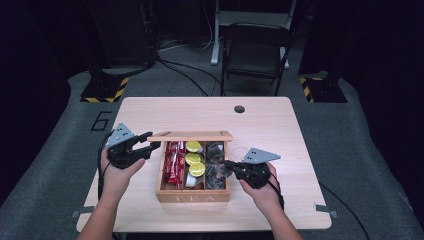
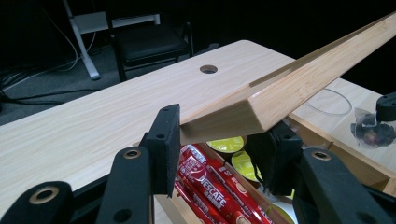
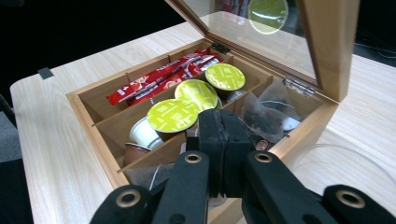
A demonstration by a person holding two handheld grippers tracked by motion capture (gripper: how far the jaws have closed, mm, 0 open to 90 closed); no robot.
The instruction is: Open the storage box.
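Nearest the high view's lens, two forearms come up from the bottom edge, each hand carrying a tool. At the left, the left tool (image 1: 148,145) has its jaws clamped on the front corner of the wooden lid (image 1: 190,136), holding it raised above the tea box (image 1: 193,195); in the left gripper view the two black pads (image 2: 164,140) press either side of the lid's (image 2: 299,84) bamboo edge, with red coffee sticks (image 2: 205,186) and green-topped capsules (image 2: 226,144) showing beneath.

At the right, the right tool (image 1: 229,164) hangs over the box's right-hand compartment, its jaws pressed together. In the right gripper view its pads (image 3: 224,140) meet with nothing plainly visible between them, just above the clear tea sachets (image 3: 266,116) in that compartment; whether a sachet edge is pinched cannot be told.

Inside the box (image 3: 93,126) the red sticks (image 3: 159,79) fill the left compartment, the capsules (image 3: 196,95) the middle one. A clear ring (image 1: 239,151) lies on the tabletop (image 1: 280,130) just right of the box.
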